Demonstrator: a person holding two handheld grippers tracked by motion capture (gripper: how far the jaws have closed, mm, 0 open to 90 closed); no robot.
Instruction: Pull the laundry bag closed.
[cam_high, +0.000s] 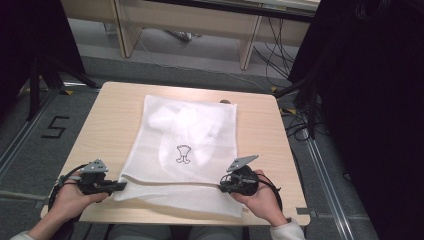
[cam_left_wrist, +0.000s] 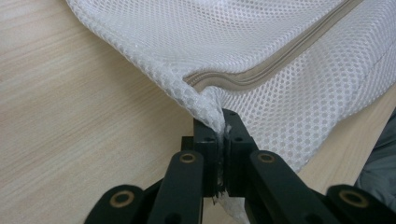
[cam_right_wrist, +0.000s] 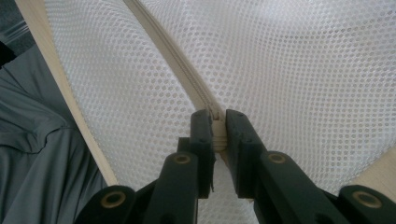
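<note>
Gripping now: I have the left gripper (cam_left_wrist: 221, 140) clamped on the near left corner of the mesh laundry bag (cam_high: 187, 145), a pinch of netting squeezed between its jaws.
Right gripper: my right gripper (cam_right_wrist: 217, 133) is closed on the zipper (cam_right_wrist: 187, 77), at what looks like the slider or the zipper's end; I cannot tell which.
Bag position: it lies flat on the wooden table (cam_high: 100, 125), near edge towards me, zipper running across that edge between my two tools.
Risk, left: the mesh pinch is thin, so I judge a hard tug could slip it free or tear the netting.
Risk, right: pulling off the zipper's line could jam the teeth or bunch the fabric.
Risk, bag: with one corner as anchor, the whole bag may slide on the smooth tabletop.
Mesh: white, soft, fine honeycomb holes, limp and easily puckered.
Zipper tape: beige, ribbed, stiffer than the net.
Contents: a pale garment (cam_high: 187, 122) shows dimly through the far half.
Print: a small black outline logo (cam_high: 183, 153) at the bag's middle.
</note>
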